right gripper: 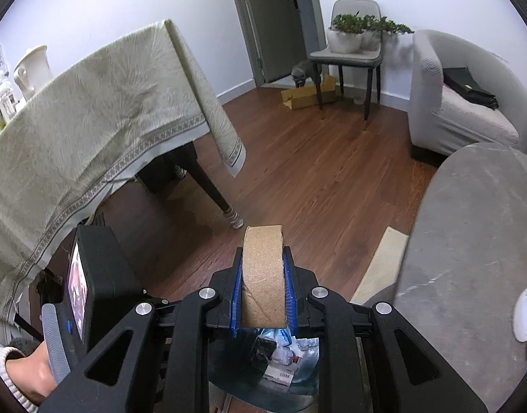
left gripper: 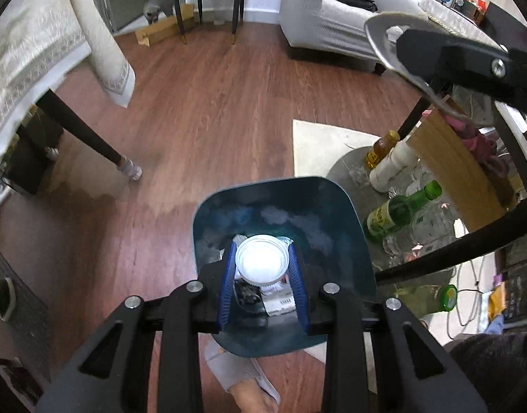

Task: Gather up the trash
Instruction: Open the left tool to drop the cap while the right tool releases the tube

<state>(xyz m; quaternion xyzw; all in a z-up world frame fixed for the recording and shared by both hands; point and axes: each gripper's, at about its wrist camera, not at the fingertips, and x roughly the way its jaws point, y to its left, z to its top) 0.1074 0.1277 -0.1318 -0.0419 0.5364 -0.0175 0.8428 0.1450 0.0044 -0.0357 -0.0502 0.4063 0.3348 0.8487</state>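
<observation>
Left wrist view: left gripper [left gripper: 262, 268] pinching clear plastic cup [left gripper: 262, 259] between blue pads, directly above dark bin [left gripper: 346, 220]. 
Right wrist view: right gripper [right gripper: 262, 287] clamped on cardboard roll [right gripper: 263, 275]; bin below it.

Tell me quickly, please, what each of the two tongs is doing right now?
Left tongs: closed on a clear plastic cup, above the blue trash bin.
Right tongs: closed on a cardboard roll, over the same bin.
</observation>
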